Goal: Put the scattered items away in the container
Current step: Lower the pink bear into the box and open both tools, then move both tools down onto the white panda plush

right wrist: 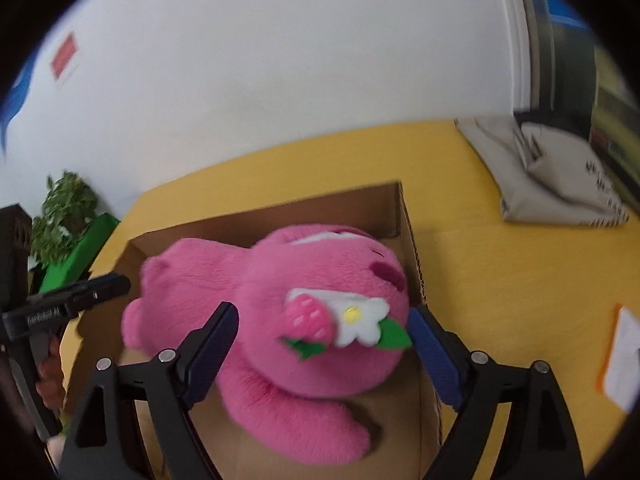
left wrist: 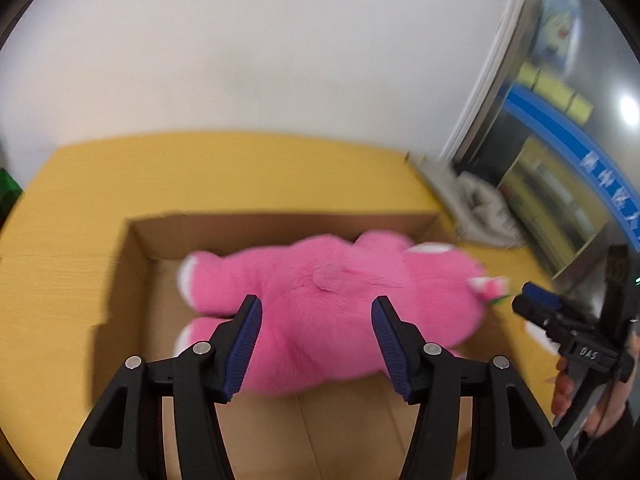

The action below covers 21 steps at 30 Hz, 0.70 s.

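On the far left of our right-hand view we see a potted plant [right wrist: 64, 208] beyond the yellow table [right wrist: 500, 264]. Next comes our left gripper [left wrist: 316, 340], its jaws spread wide and holding nothing, poised over the back of the pink plush bear [left wrist: 340, 292]. The bear lies inside the cardboard box [left wrist: 132, 264], filling most of it, with its head toward the right wall and a felt strawberry and flower [right wrist: 340, 320] on one ear. We judge it light, soft and squashy, unlikely to slip or break; the thick body or a leg would give a firmer hold than the ear trim. Our right gripper [right wrist: 320, 344] is also wide open, straddling the head without pinching it. Further right, a grey bag [right wrist: 560, 176] and a white sheet with an orange edge [right wrist: 624, 356] sit on the table outside the box.
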Motion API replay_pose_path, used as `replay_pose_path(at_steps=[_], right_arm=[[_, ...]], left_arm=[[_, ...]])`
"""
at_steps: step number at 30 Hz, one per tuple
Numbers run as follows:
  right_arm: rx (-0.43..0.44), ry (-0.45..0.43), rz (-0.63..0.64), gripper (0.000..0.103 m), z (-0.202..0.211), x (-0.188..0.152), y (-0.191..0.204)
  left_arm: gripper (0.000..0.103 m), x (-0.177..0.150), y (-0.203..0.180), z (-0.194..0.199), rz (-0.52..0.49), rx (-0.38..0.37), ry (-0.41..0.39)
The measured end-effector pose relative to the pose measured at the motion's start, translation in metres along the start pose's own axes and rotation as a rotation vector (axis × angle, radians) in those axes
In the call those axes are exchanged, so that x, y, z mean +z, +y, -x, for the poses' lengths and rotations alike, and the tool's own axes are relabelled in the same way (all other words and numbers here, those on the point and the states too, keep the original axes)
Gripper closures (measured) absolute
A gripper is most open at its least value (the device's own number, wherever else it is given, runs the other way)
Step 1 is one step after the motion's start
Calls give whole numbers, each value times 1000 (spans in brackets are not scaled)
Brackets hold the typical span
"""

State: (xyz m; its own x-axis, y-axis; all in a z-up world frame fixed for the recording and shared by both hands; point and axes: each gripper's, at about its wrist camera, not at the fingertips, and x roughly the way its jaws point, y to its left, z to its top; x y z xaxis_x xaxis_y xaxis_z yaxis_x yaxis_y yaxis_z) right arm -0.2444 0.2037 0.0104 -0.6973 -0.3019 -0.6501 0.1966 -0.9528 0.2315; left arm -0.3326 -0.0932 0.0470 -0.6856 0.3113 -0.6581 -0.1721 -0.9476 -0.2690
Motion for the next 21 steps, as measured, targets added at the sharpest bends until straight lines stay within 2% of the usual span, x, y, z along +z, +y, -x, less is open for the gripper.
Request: replay_pose_path(at_steps=[2, 4, 6, 8, 11, 15, 18, 21], right_arm=[[13, -49, 30, 12, 39, -5, 13], [11, -105, 31, 8, 73, -11, 25], [25, -159, 22, 0, 110, -24, 39], [68, -192, 26, 0, 141, -43, 53], [114, -211, 21, 0, 175, -78, 71], [120, -181, 42, 0, 204, -124, 92], [128, -161, 68, 0, 221, -158, 104], [130, -114, 81, 0, 224, -181, 113]], left_arm=[[18, -8, -3, 49, -2, 18, -81], [8, -26, -5, 101, -9, 70, -175], [3, -48, -13, 145, -21, 113, -243], [0, -75, -18, 180, -25, 121, -270], [0, -116, -19, 208, -23, 102, -241], [0, -166, -16, 219, -42, 143, -195], [0, -198, -13, 220, -9, 104, -140], [0, -217, -15, 222, -3, 75, -124]])
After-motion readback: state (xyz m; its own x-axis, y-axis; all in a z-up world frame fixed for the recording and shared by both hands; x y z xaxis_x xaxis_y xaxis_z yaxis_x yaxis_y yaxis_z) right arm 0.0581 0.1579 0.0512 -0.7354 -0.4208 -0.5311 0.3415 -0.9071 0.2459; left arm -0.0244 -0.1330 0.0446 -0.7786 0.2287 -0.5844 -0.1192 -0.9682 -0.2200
